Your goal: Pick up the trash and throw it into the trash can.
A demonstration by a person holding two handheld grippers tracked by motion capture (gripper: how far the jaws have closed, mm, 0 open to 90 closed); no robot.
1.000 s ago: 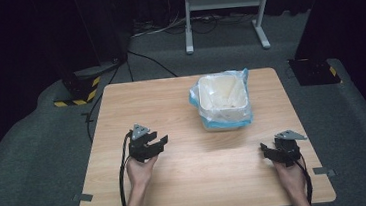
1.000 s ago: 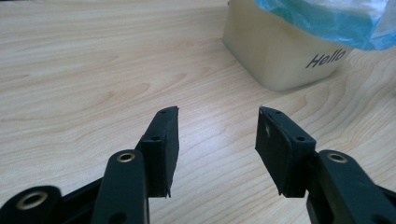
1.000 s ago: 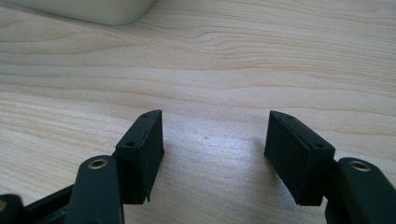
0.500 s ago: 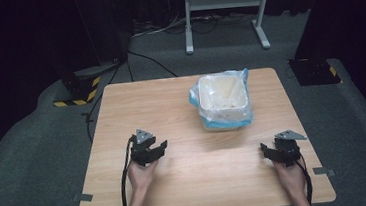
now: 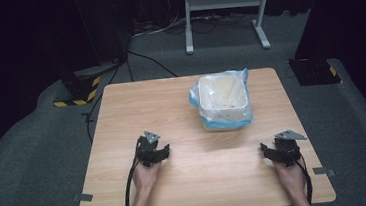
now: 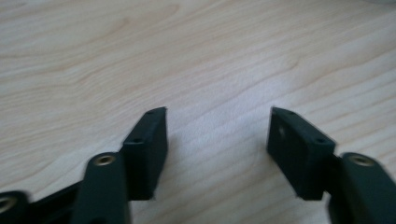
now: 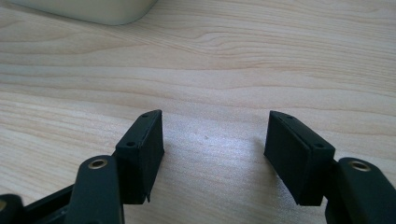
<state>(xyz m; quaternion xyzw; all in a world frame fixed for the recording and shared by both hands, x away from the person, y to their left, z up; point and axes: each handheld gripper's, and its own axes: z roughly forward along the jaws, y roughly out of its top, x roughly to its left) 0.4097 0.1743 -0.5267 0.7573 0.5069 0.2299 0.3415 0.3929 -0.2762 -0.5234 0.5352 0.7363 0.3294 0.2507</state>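
I am holding the left tool [image 5: 161, 152] low over the near-left part of the table [image 5: 171, 104]; its jaws have just been opening and are standing wide apart, with nothing between them but bare wood grain, as the left gripper view is showing around the left tool [image 6: 217, 135]. I am keeping the right tool [image 5: 268, 150] near the table's near-right corner, well apart from the left one, and its jaws are also gaping with only wood between them in the right gripper view, right tool [image 7: 215, 133]. The white bin [image 5: 222, 98], lined with a clear plastic bag [image 5: 241, 78] whose edges are spilling over its rim, is standing upright on the far-right part of the table, beyond both tools and nearer the right one; a pale corner of it is peeking in at the top left of the right gripper view [image 7: 88, 9]. Neither tool is touching it.
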